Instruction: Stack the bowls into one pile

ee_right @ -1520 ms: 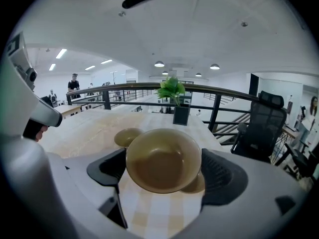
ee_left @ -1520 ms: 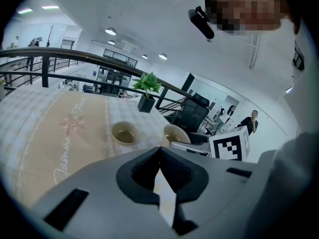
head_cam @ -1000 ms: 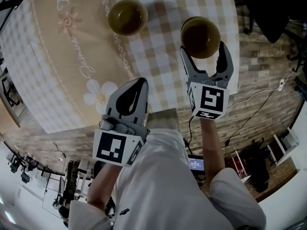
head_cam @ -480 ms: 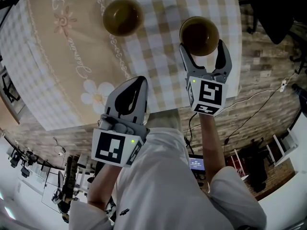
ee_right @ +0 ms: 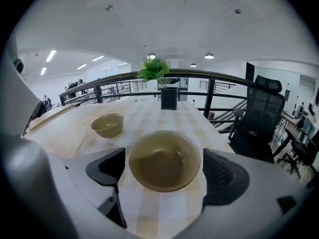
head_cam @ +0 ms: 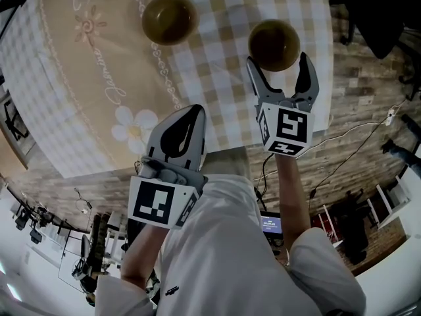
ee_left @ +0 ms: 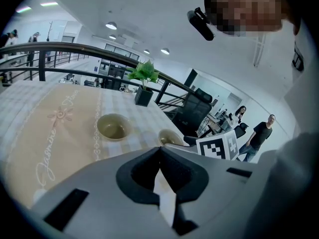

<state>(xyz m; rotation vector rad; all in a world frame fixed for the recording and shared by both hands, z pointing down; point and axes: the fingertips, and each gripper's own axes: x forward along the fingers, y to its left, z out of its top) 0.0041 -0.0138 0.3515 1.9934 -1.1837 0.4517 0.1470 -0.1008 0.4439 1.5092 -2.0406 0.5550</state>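
Your right claw (head_cam: 278,62) stands wide around the near bowl (head_cam: 273,43), left claw (head_cam: 191,114) pinched empty, so next you likely squeeze, lift, and head for the far bowl (head_cam: 170,18).

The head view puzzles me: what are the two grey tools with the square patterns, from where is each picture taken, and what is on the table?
There is no robot: a person wears a head camera looking down and holds a hand-held gripper in each hand. The patterned cubes belong to those tools. The other two pictures come from cameras riding on each gripper, looking along its jaws. On the table stand a near bowl, a far bowl and a plant. The left hand-held gripper is shut and empty. The right hand-held gripper is open, its jaws on either side of the near bowl, not yet gripping it.
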